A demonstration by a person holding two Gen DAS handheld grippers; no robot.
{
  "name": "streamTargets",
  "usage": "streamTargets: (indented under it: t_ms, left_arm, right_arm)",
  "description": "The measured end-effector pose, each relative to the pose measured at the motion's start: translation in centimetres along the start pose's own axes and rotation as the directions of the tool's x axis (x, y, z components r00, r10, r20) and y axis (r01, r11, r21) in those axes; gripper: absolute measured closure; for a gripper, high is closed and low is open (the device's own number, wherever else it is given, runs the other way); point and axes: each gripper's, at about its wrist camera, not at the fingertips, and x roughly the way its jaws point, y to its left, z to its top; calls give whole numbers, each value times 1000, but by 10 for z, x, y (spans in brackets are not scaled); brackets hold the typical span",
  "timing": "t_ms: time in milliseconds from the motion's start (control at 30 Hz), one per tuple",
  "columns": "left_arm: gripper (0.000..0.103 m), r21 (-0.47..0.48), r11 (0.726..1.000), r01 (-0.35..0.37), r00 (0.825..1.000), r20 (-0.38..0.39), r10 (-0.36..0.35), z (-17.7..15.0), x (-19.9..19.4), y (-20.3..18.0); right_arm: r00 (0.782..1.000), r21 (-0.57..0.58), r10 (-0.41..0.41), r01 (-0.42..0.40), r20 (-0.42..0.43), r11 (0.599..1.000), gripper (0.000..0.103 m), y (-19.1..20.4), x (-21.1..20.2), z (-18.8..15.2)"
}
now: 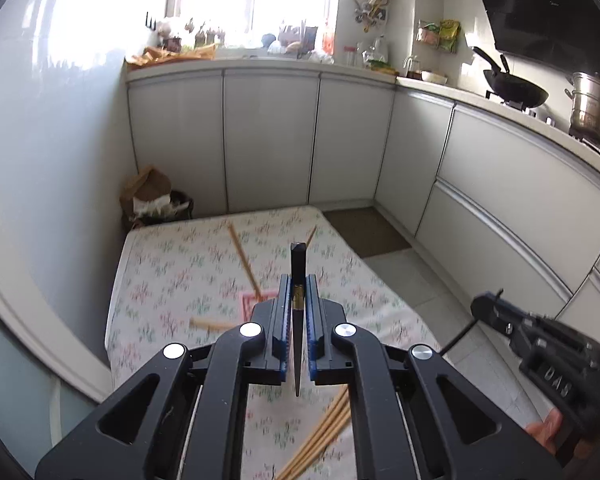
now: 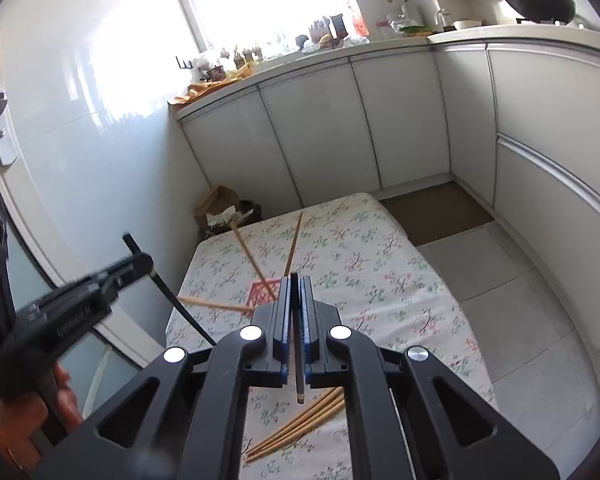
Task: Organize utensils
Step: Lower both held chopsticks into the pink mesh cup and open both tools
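Left gripper and right gripper each clamp one black chopstick; loose wooden chopsticks lie toward twelve o'clock, on the floral-clothed counter.

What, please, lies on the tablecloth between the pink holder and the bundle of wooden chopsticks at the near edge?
Only bare flowered tablecloth shows between the pink holder and the bundle of wooden chopsticks in both wrist views, though the tongs hide much of that stretch.
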Motion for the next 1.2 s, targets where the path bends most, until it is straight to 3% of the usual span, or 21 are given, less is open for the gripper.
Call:
streamTargets:
  t_ms: [233, 400, 700, 833, 1000, 1133, 1200]
  left_arm:
    - [97, 13, 999, -43, 997, 58, 43, 40, 27, -1]
    - [97, -32, 996, -83, 995, 53, 85, 53, 62, 17]
    - [95, -96, 989, -117, 992, -58, 111, 19, 132, 42]
    - [91, -95, 989, -116, 993, -22, 114, 15, 117, 44]
    - [88, -80, 992, -97, 992, 75, 103, 25, 68, 44]
    - [74, -107, 990, -90, 986, 133, 104, 27, 32, 50]
    - [73, -125, 988, -86, 981, 160, 106, 25, 17, 57]
  right_arm:
    - [1000, -30, -24, 24, 0, 999, 99, -5, 14, 14]
    - [1000, -43, -30, 30, 3, 999, 99, -5, 24, 20]
    - [999, -42, -25, 24, -20, 999, 99, 3, 53, 27]
    - [1000, -46, -11, 11, 1, 999, 99, 15, 58, 37]
    - [999, -70, 7, -4, 46, 998, 99, 37, 61, 54]
    - [997, -90, 17, -11, 74, 996, 99, 56, 72, 69]
    - [997, -92, 19, -13, 73, 996, 99, 63, 82, 73]
